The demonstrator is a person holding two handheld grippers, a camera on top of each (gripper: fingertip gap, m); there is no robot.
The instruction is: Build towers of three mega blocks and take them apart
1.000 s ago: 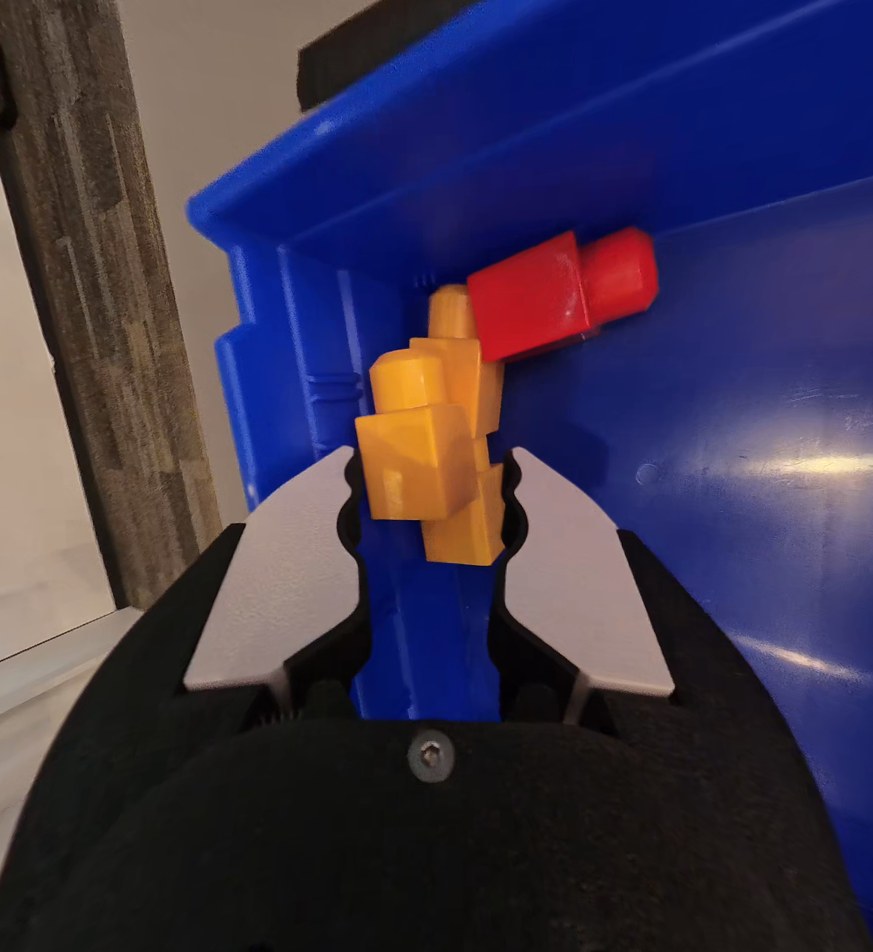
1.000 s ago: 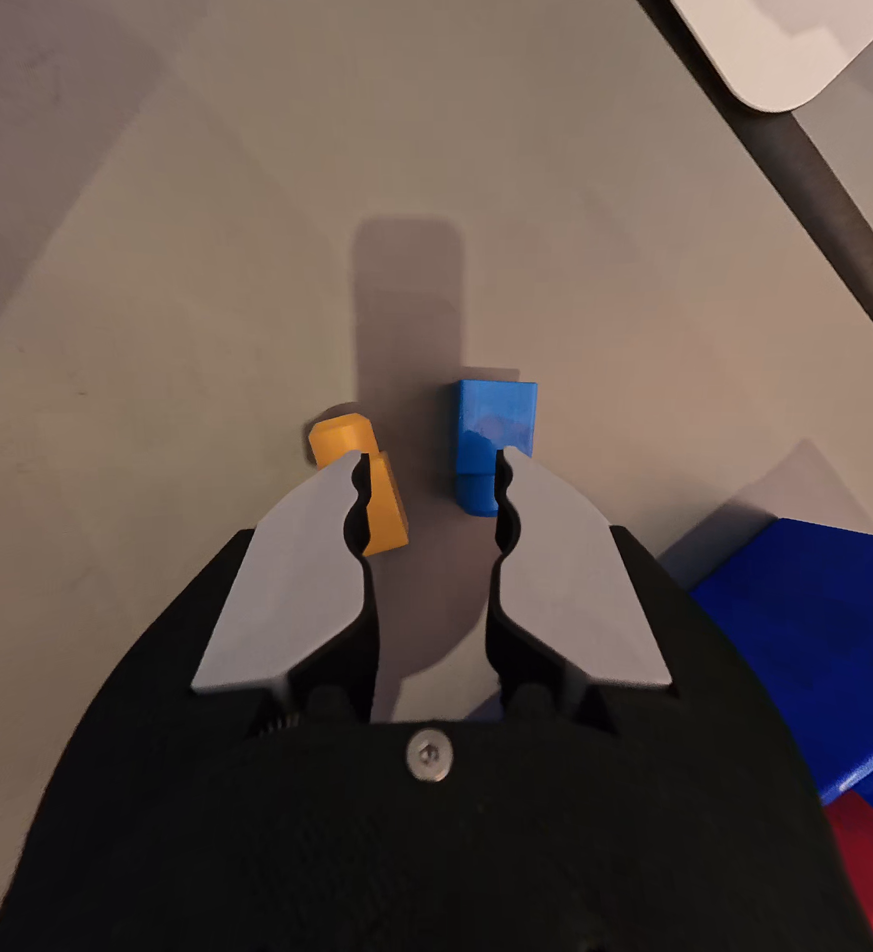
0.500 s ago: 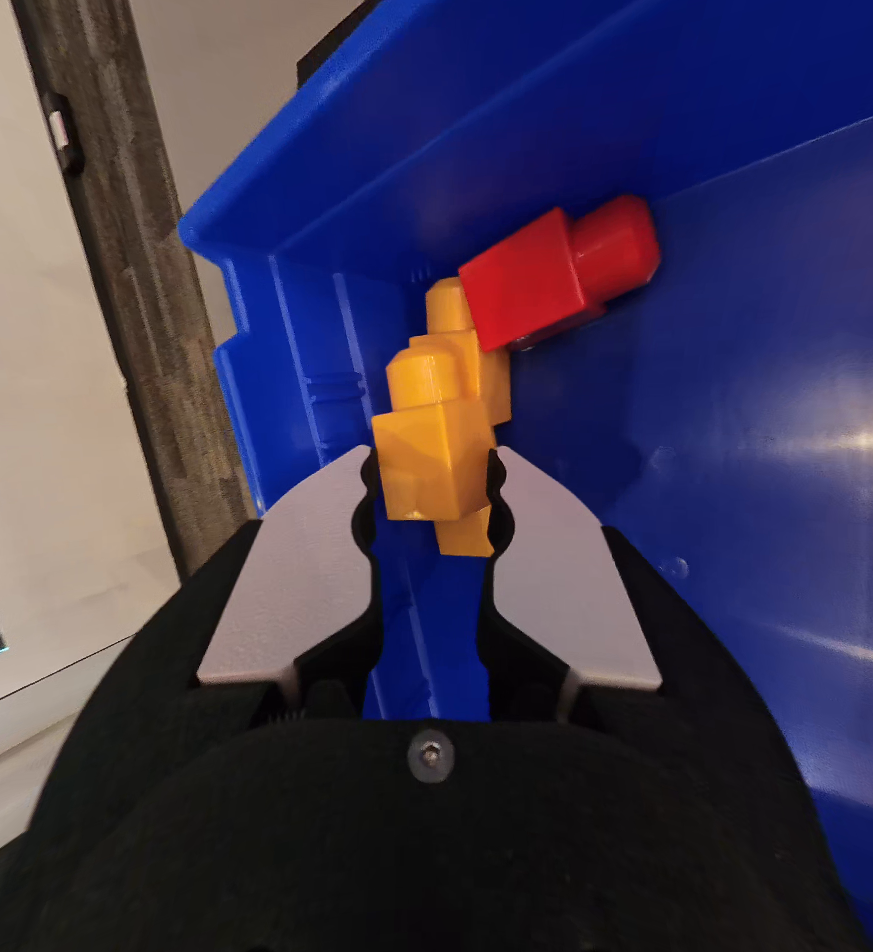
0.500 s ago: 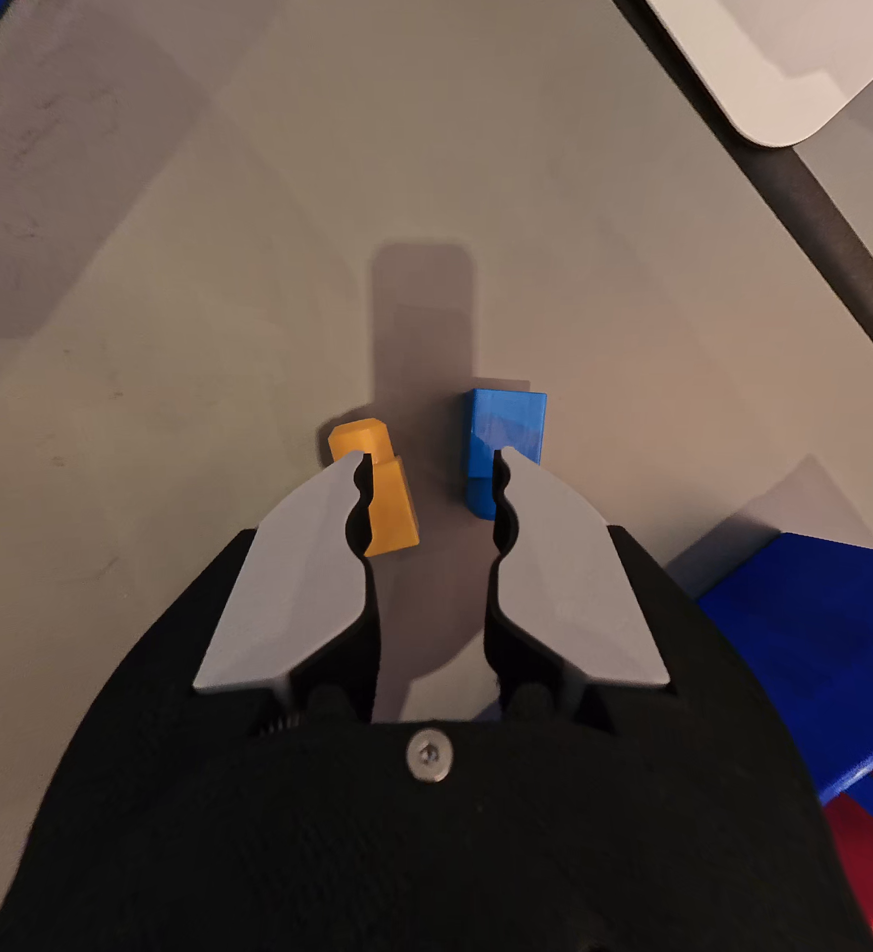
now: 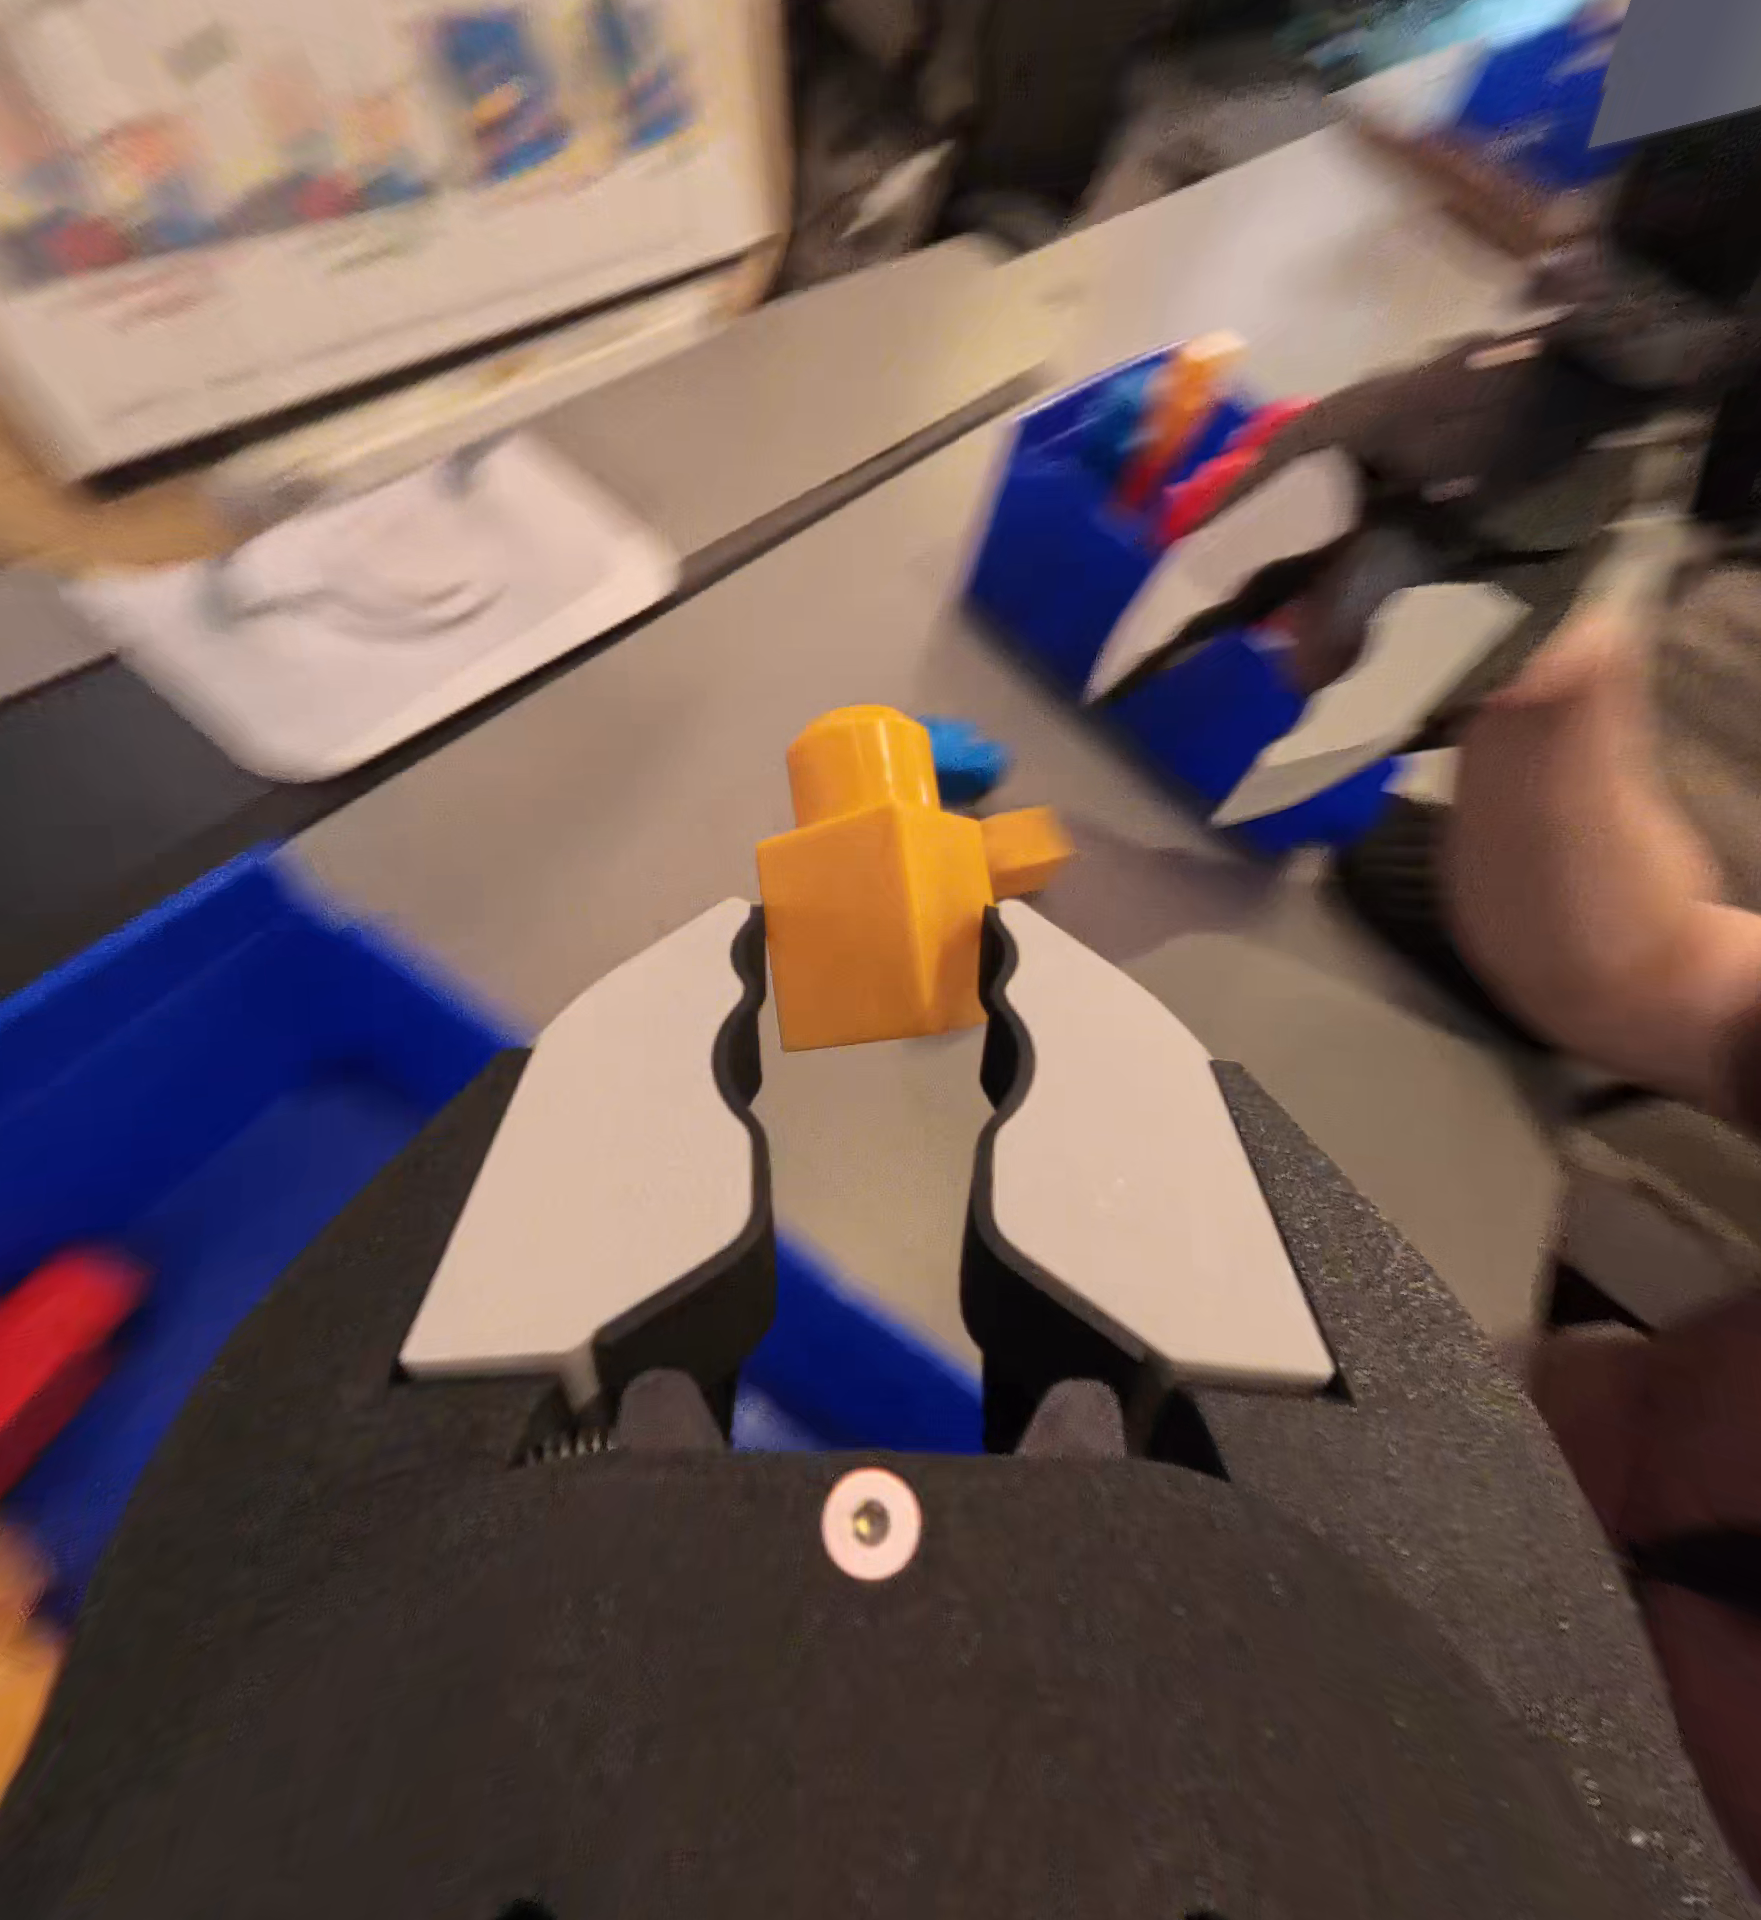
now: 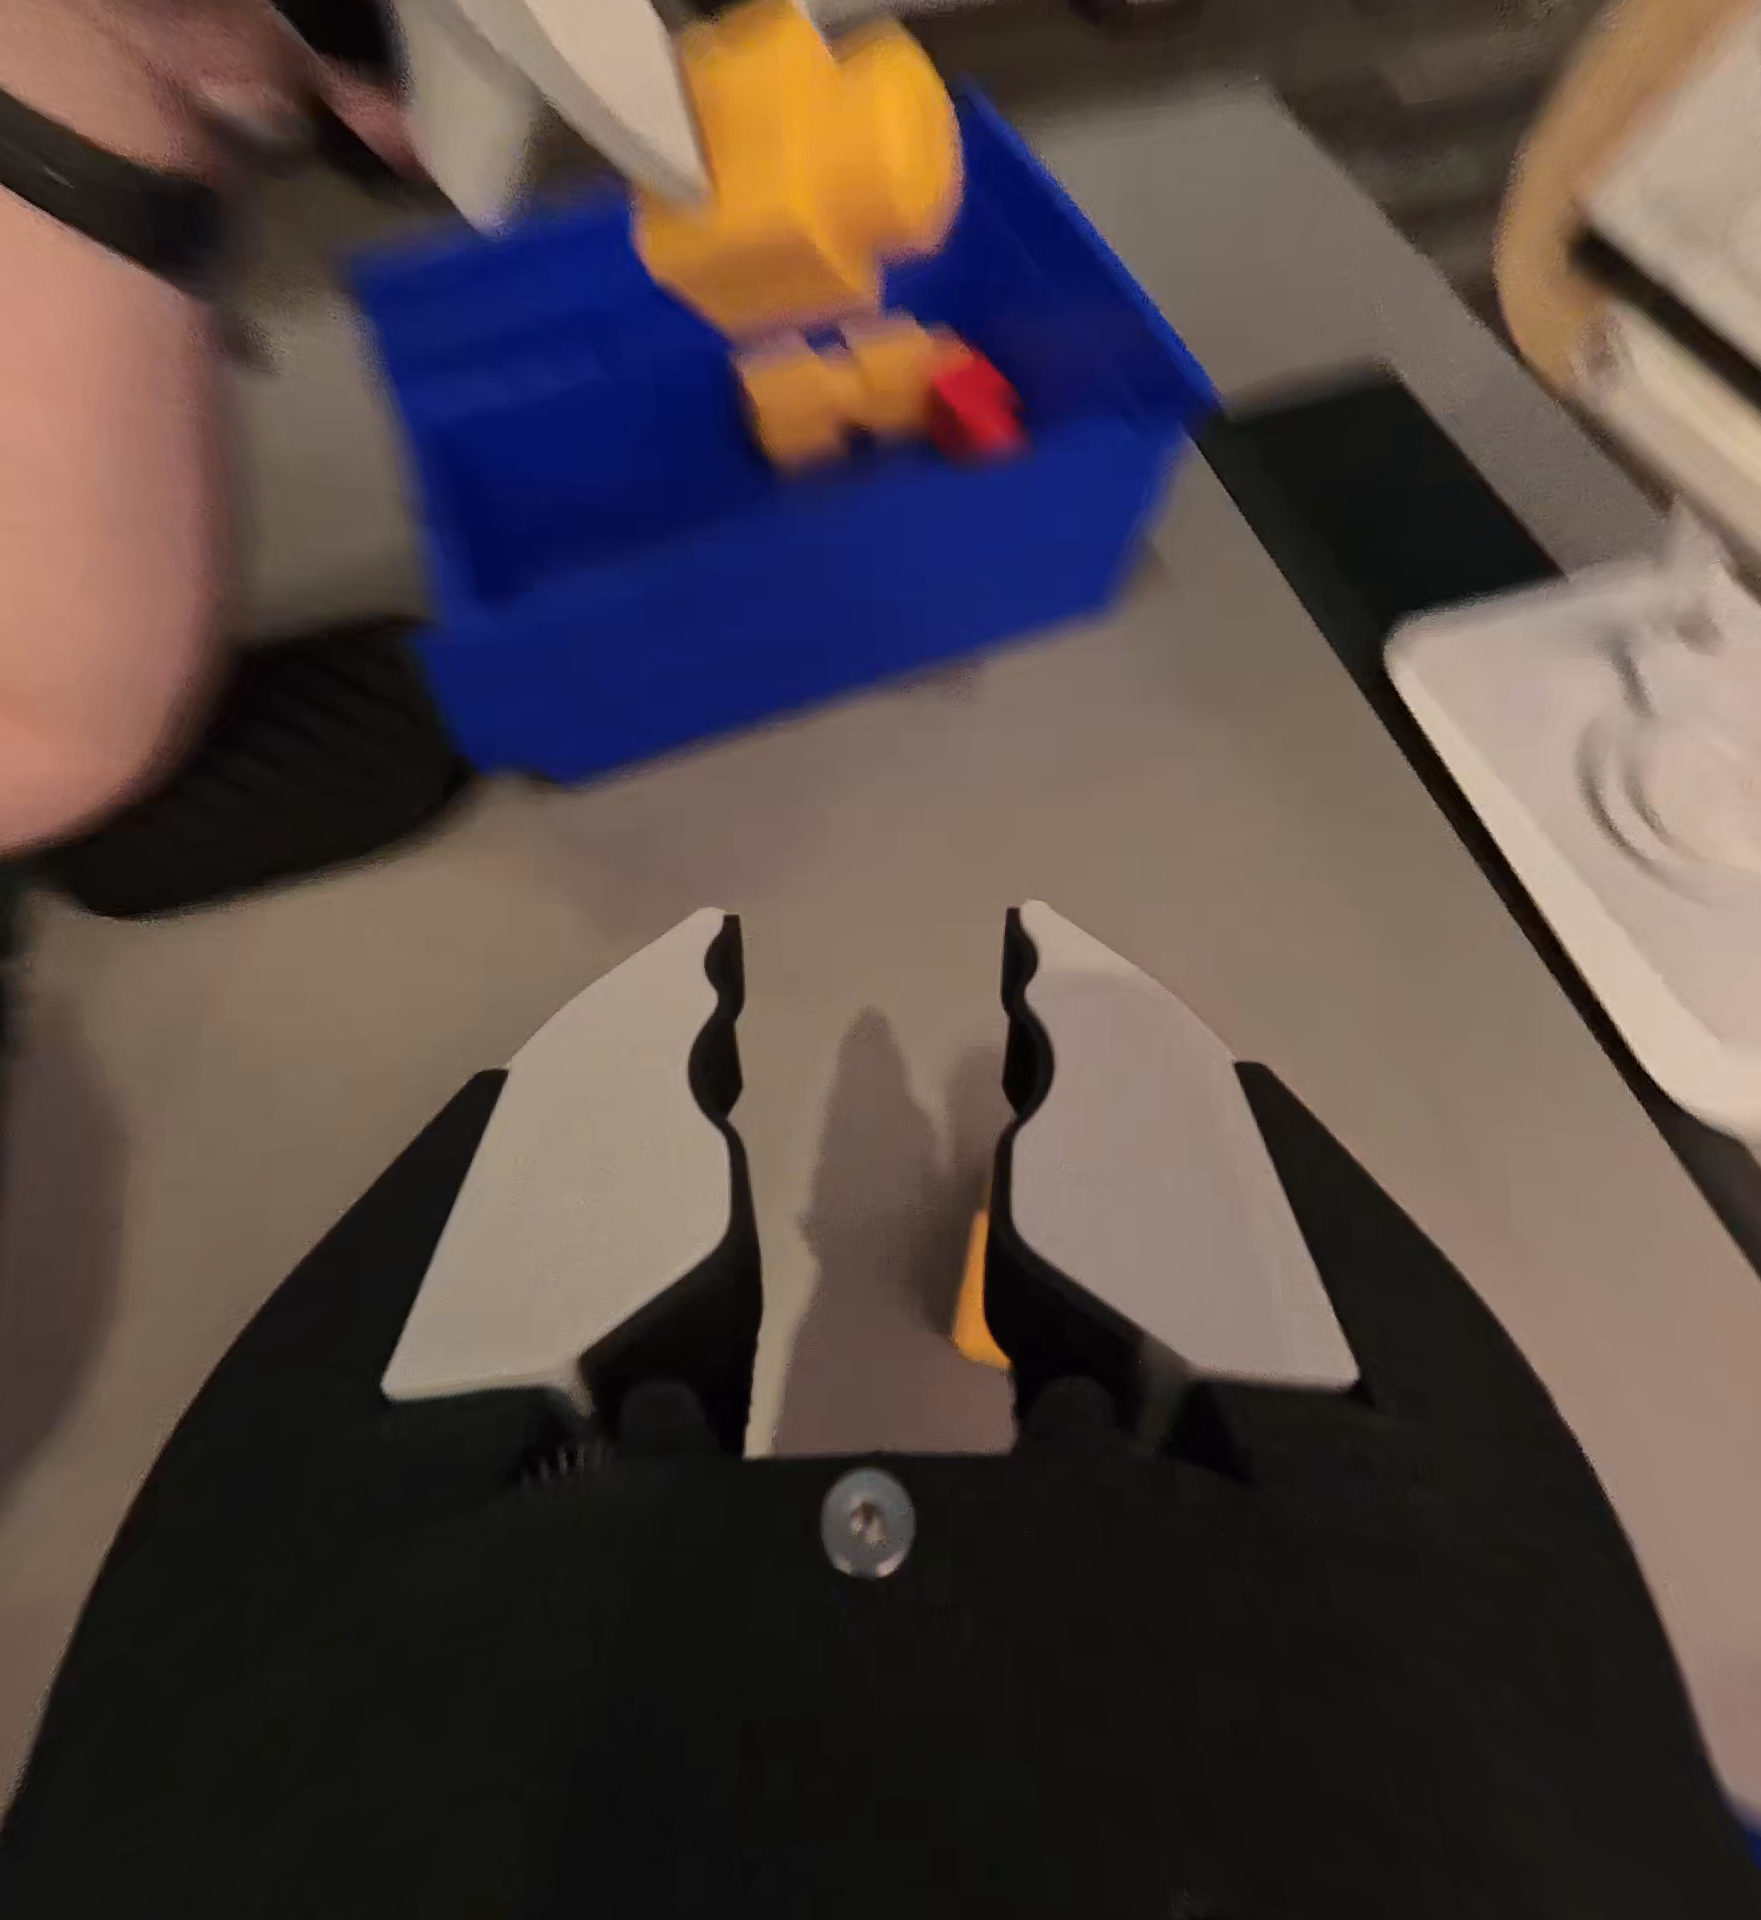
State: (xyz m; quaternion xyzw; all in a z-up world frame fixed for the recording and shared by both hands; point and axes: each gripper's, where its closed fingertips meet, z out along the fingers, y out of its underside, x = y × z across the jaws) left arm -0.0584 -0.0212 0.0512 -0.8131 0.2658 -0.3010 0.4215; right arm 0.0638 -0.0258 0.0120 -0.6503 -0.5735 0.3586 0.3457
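The left tool pinches an orange mega block stud-up above the grey surface — likely so it can be stacked — while the right tool, at two o'clock, is spread and empty.

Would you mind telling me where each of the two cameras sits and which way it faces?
Left wrist view: sits on the left gripper, looking along its fingers, which clamp an orange block, across the grey table toward the right gripper and a hand.
Right wrist view: sits on the open right gripper, looking over the table toward a blue bin.
Shared: each shows the other gripper; both show the orange block, table and white tray.
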